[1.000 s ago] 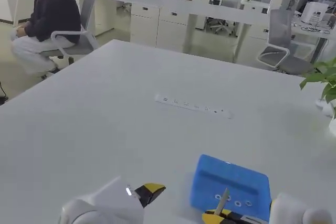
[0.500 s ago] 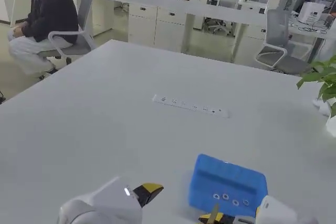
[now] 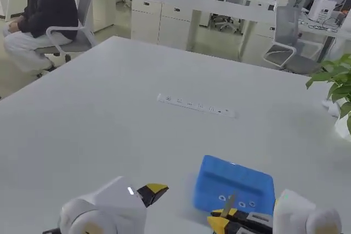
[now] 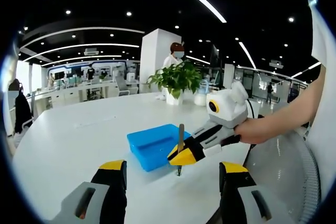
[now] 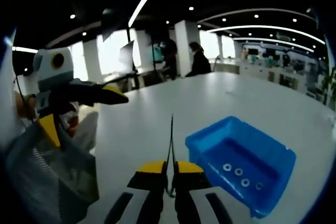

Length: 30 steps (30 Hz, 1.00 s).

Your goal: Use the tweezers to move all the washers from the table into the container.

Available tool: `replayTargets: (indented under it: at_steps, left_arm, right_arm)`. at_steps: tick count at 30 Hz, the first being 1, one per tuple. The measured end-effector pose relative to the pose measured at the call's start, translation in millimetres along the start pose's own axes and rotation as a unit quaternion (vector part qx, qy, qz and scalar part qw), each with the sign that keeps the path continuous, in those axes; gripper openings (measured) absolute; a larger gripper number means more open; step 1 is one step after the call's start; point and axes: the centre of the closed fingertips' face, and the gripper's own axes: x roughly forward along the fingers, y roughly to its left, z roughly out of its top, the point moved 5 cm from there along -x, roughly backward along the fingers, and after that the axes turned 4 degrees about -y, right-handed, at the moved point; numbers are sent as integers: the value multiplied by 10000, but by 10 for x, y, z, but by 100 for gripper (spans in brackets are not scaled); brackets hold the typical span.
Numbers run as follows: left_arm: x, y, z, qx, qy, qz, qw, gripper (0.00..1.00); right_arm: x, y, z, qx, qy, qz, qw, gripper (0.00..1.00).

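- desk (image 3: 109, 113): flat and white, under both tools.
- container (image 5: 239, 163): blue open tray just ahead-right of the right tool (image 5: 170, 169), and ahead of the left tool (image 4: 173, 167), past the right tool's tips.
- left tool: jaws apart, nothing in them, low over the desk.
- right tool: clamped on the tweezers (image 4: 180, 145).
- tweezers: probably thin springy steel, light (they'd twist if pinched off-centre), so a mid-shank grip across the flat sides looks right. In the left gripper view the long axis crosses the right tool's tips near upright, lower end close to the desk in front of the container. Can't tell if it touches.
- washers (image 5: 242, 177): four in a row on the container floor, ahead-right of the right tool. Tiny, flat, likely slippery, so nip one by the rim.
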Motion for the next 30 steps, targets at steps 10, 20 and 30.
replayTargets:
  at_steps: [10, 20, 30]
  left_arm:
    - [-2, -9, 4, -10, 3, -20, 10000, 72]
    - [5, 31, -30, -155, 74, 23, 9999, 72]
    - [9, 30, -50, -155, 136, 28, 9998, 72]
  right_arm:
    - [-64, -147, 440, -234, -260, -25, 9994, 3]
    - [69, -357, 684, -222, -512, -62, 9984, 3]
    - [212, -723, 644, 273, -622, -412, 9968, 3]
